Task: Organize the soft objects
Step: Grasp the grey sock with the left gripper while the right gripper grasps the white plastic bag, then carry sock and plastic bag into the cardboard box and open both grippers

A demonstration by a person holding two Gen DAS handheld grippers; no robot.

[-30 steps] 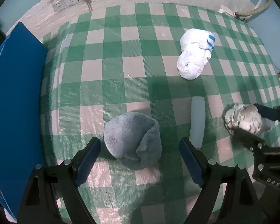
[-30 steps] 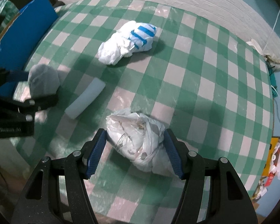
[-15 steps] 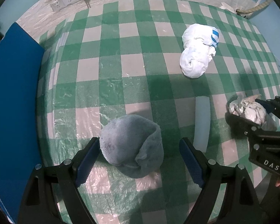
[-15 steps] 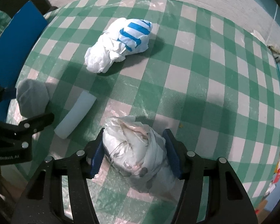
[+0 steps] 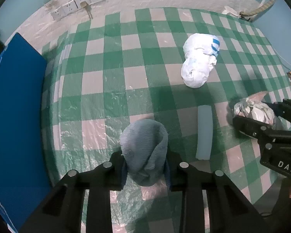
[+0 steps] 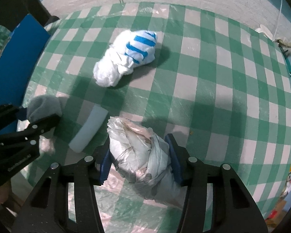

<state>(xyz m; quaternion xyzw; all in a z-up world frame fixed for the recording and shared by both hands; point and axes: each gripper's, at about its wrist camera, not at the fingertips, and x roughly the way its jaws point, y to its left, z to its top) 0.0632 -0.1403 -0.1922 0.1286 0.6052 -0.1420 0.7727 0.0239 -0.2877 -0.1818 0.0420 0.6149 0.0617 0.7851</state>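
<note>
My left gripper point(image 5: 145, 171) is shut on a rolled grey-blue towel point(image 5: 144, 147) at the near edge of the checked table; the towel also shows in the right wrist view point(image 6: 43, 107). My right gripper point(image 6: 140, 165) is shut on a crumpled grey-white plastic-wrapped bundle point(image 6: 141, 155), which also shows at the right of the left wrist view point(image 5: 254, 112). A white bundle with blue stripes point(image 6: 126, 58) lies further back on the table, seen too in the left wrist view point(image 5: 199, 60). A pale foam block point(image 6: 89, 131) lies between the two grippers.
The green-and-white checked tablecloth point(image 5: 110, 62) is covered with clear plastic. A blue board point(image 5: 15, 104) stands along the left edge. Wall sockets point(image 5: 75, 5) sit on the back wall. A rope and cable point(image 5: 261, 7) lie at the far right corner.
My left gripper has closed on the grey towel, which was lying between open fingers before. My right gripper has tightened on the plastic bundle and both views have shifted slightly.
</note>
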